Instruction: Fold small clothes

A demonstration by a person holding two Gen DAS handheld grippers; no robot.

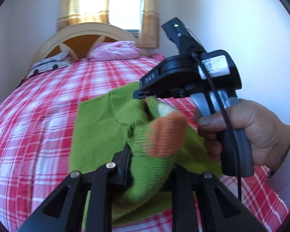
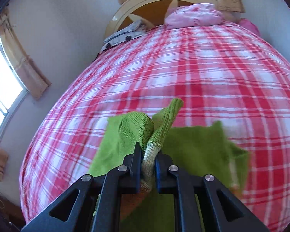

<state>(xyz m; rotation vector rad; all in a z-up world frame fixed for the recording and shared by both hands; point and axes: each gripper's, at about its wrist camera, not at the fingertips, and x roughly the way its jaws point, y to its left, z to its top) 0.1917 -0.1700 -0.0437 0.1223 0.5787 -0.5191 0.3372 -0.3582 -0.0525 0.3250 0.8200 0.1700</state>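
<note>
A small green knit garment (image 1: 98, 135) with an orange patch (image 1: 164, 135) lies partly on the red and white plaid bed (image 1: 38, 125), its near part lifted. My left gripper (image 1: 148, 160) is shut on a bunched fold of the green knit. In the left wrist view my right gripper (image 1: 140, 94) is held by a hand (image 1: 247, 133) and pinches the garment's upper edge. In the right wrist view my right gripper (image 2: 147, 160) is shut on a rolled ribbed strip of the green garment (image 2: 193, 147), which spreads over the plaid bed (image 2: 164, 67) below.
A pink pillow (image 1: 114, 51) and a grey patterned cloth (image 1: 50, 63) lie by the arched headboard (image 1: 83, 31). A window with yellow curtains (image 1: 125, 3) is behind. Another window (image 2: 2, 81) is on the left wall.
</note>
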